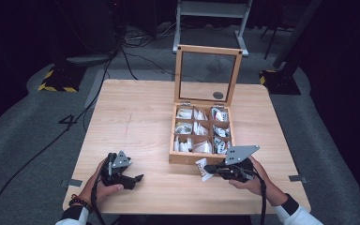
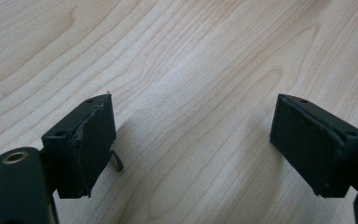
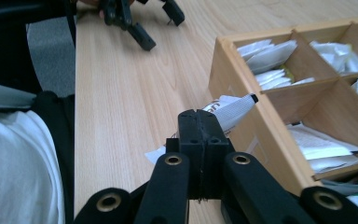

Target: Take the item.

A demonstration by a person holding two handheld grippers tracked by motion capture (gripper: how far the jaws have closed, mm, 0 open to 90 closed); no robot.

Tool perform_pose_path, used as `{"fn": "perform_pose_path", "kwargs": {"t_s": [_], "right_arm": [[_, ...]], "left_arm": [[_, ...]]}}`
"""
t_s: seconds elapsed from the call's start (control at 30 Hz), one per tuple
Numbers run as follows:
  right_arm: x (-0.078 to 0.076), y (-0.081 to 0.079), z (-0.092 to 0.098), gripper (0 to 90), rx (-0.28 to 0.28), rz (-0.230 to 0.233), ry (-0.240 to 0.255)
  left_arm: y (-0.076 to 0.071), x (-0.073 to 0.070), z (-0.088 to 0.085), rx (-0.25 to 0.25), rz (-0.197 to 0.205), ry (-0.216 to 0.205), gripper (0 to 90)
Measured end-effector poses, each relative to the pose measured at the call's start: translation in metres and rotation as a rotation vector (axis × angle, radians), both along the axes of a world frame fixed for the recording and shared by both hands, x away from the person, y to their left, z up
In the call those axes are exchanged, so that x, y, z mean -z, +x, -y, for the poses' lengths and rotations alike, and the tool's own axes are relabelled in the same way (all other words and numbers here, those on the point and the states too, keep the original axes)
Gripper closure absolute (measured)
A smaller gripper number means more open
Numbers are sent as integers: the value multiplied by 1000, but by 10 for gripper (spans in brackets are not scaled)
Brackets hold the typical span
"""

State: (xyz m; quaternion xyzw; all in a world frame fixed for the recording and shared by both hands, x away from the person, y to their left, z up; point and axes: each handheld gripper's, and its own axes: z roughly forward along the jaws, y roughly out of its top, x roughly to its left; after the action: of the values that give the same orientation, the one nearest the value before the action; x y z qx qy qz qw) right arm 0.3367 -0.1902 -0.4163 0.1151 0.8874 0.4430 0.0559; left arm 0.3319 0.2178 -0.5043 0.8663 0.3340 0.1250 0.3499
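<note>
A wooden box [image 1: 172, 140] with a raised glass lid [image 1: 208, 75] stands on the table, its compartments holding white sachets [image 1: 194, 128]. My right gripper [image 1: 208, 169] hovers just in front of the box's near wall, shut on a white sachet [image 1: 202, 168] that sticks out past the jaws. In the right gripper view the black jaws [image 3: 199, 122] are pressed together with the sachet [image 3: 230, 111] pinched between them, beside the box [image 3: 242, 105]. My left gripper [image 1: 137, 178] rests low at the table's near left, open, with bare wood between its pads [image 2: 89, 144].
The wooden table [image 1: 136, 117] has free surface left of the box. The left gripper [image 3: 142, 25] appears far off in the right gripper view. A sleeve [image 3: 14, 158] lies at that view's left edge. Cables and stands sit on the floor beyond the table.
</note>
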Motion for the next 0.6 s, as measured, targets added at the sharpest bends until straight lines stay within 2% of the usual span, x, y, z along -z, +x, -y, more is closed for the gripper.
{"fn": "perform_pose_path", "kwargs": {"t_s": [0.6], "right_arm": [[35,-2,-2,900,-31,-39,-59]], "left_arm": [[0,0,0,0,0,0,147]]}}
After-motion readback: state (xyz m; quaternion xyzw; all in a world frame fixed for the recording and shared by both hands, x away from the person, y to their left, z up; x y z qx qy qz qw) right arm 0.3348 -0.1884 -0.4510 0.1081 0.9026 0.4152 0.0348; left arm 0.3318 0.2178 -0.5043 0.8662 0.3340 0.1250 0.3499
